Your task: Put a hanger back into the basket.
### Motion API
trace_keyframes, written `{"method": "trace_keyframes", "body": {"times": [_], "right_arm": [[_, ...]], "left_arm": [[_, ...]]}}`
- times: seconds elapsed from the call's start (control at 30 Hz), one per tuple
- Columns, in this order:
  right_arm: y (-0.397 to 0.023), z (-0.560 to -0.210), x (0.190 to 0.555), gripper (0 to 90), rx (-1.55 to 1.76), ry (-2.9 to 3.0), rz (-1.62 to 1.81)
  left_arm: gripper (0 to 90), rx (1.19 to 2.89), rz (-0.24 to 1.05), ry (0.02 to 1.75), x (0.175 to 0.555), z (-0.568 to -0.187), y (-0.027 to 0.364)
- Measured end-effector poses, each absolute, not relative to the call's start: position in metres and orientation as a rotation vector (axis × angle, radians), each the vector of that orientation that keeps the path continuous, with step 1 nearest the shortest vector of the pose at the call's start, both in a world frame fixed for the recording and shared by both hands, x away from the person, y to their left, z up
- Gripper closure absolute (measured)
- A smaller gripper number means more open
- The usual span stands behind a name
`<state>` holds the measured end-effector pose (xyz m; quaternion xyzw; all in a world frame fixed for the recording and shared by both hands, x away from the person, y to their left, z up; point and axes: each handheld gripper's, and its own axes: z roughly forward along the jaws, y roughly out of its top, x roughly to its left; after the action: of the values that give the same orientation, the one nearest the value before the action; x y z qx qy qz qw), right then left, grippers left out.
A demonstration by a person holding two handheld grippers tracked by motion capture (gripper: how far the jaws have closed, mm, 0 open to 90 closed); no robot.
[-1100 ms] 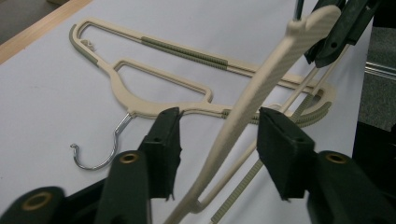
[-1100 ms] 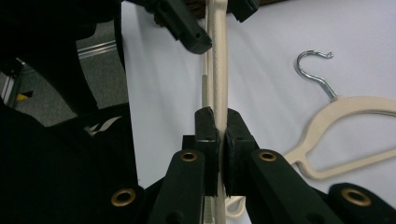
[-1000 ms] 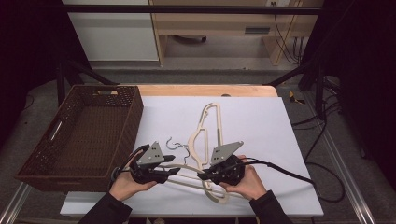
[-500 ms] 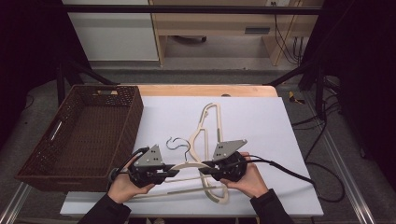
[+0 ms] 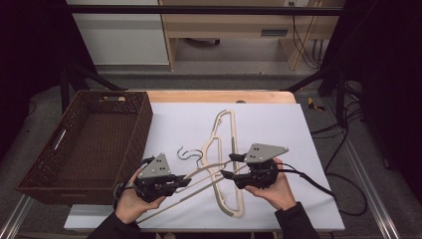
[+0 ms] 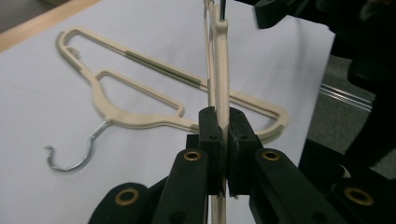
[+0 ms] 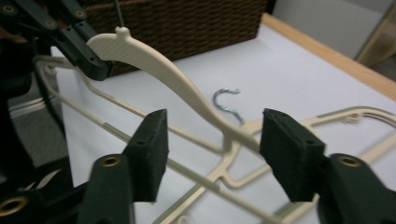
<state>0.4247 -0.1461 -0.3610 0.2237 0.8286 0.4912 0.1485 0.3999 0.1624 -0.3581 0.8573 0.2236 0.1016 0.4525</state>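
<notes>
Basket [image 5: 89, 144] sat at the worktop's [image 5: 303, 149] left edge, nearest the left gripper [image 5: 180, 182]. That gripper was clamped on one hanger [image 6: 223, 84], lifted, its length running across toward the right gripper [image 5: 228, 166]. Another hanger [image 5: 229, 149] lay flat. The right gripper's jaws had just opened, with the hanger between them untouched; earlier they pinched it.

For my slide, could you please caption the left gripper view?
Left gripper shut on one hanger, above a second hanger lying flat.

Cream hangers [image 5: 228, 164], brown woven basket [image 5: 79, 144]
</notes>
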Motion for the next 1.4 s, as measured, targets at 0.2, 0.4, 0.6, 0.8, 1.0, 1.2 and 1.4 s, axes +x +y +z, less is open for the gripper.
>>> {"method": "trace_keyframes", "body": {"times": [0.2, 0.4, 0.6, 0.8, 1.0, 1.2, 1.4], "right_arm": [[-0.182, -0.357, 0.420, 21.1, 0.795, 2.193, 1.441], [-0.206, -0.365, 0.417, 13.0, 0.919, 2.125, 1.433], [-0.221, -0.376, 0.417, 11.1, 0.987, 2.092, 1.419], [-0.232, -0.382, 0.416, 7.4, 1.022, 2.051, 1.393], [-0.238, -0.387, 0.414, 5.7, 1.057, 2.034, 1.351], [-0.240, -0.389, 0.415, 3.9, 1.071, 2.027, 1.349], [-0.243, -0.388, 0.415, 3.2, 1.096, 2.006, 1.357]], "left_arm": [[86.4, 2.070, 0.325, 0.633, 0.401, -0.343, 0.175], [86.4, 2.036, 0.371, 0.656, 0.400, -0.321, 0.186], [86.5, 2.012, 0.411, 0.673, 0.406, -0.294, 0.202], [86.4, 1.988, 0.465, 0.696, 0.417, -0.271, 0.224], [86.4, 1.959, 0.519, 0.749, 0.435, -0.258, 0.251], [86.4, 1.946, 0.556, 0.787, 0.449, -0.255, 0.275], [86.4, 1.926, 0.592, 0.832, 0.464, -0.256, 0.307]]}}
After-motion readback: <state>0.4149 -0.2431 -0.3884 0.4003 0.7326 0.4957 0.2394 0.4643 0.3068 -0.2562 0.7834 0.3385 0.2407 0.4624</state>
